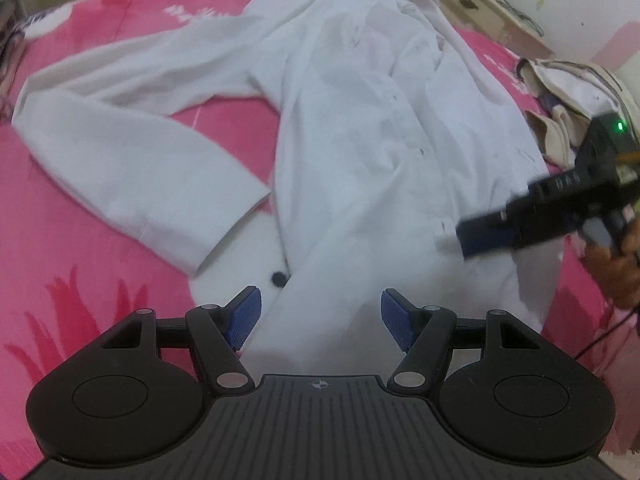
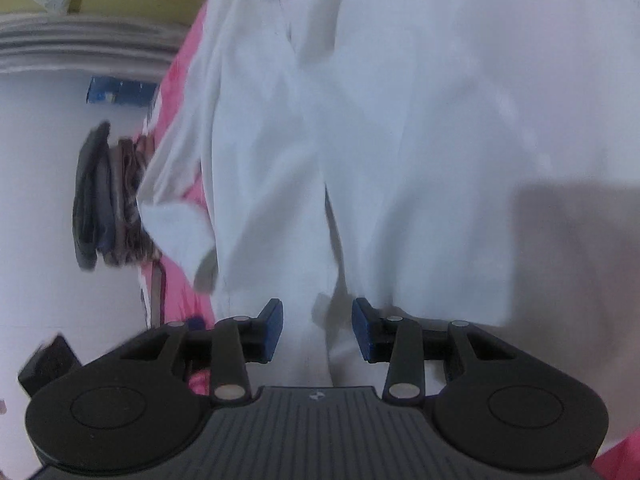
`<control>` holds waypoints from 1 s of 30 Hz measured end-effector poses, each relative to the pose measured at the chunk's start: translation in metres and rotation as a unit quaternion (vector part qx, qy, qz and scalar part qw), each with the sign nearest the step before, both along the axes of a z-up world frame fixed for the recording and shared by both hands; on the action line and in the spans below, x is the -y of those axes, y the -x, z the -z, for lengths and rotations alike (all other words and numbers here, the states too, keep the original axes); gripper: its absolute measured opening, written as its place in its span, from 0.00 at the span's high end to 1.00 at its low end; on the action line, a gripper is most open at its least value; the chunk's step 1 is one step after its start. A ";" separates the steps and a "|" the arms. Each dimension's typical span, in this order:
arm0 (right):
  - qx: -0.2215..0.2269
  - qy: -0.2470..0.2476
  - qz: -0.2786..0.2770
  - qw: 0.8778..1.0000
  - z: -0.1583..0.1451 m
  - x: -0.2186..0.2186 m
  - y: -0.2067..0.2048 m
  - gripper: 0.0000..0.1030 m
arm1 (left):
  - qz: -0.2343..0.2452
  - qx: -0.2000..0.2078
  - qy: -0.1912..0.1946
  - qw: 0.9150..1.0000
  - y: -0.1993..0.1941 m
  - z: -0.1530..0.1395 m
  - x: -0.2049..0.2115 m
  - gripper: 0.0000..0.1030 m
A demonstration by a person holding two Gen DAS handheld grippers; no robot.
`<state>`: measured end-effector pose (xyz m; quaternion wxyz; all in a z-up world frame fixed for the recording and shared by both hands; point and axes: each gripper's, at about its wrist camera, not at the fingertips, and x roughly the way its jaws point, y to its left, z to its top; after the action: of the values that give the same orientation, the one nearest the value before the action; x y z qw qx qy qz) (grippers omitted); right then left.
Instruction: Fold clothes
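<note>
Now | white coat (image 1: 360, 120) flat on pink bed (image 1: 80, 240), soft, light, floppy | left gripper (image 1: 320, 316) spread wide | right gripper (image 2: 318, 328) spread, empty | grab hem or sleeve (image 1: 120, 140)

I cannot read any text here. The pink bed cover (image 1: 120, 12) carries white characters in my left wrist view, but they are too blurred to make out.

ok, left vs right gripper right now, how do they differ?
The left gripper is open wide, off the white coat's hem; the right gripper is open narrower, its fingers straddling a fold of coat cloth. The right looks blurred in the left view. Both have blue pads and grip nothing.
</note>
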<state>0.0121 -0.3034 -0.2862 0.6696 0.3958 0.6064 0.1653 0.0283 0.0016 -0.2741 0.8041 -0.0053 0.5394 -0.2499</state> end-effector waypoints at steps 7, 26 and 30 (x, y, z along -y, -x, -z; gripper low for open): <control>-0.003 0.013 -0.030 0.999 0.005 -0.023 0.019 0.63 | -0.004 -0.012 0.011 1.000 0.001 0.004 -0.004 0.35; 0.093 0.172 -0.067 0.978 -0.085 0.014 0.040 1.00 | 0.027 -0.031 0.124 0.991 0.009 -0.006 -0.010 0.35; 0.059 0.235 -0.065 0.968 -0.060 0.030 0.042 1.00 | 0.048 -0.049 0.085 0.994 0.011 0.002 0.002 0.35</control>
<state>-0.0294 -0.3329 -0.2259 0.7662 0.1766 0.6119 0.0850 0.0170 -0.0001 -0.2765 0.7601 -0.0594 0.5551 -0.3327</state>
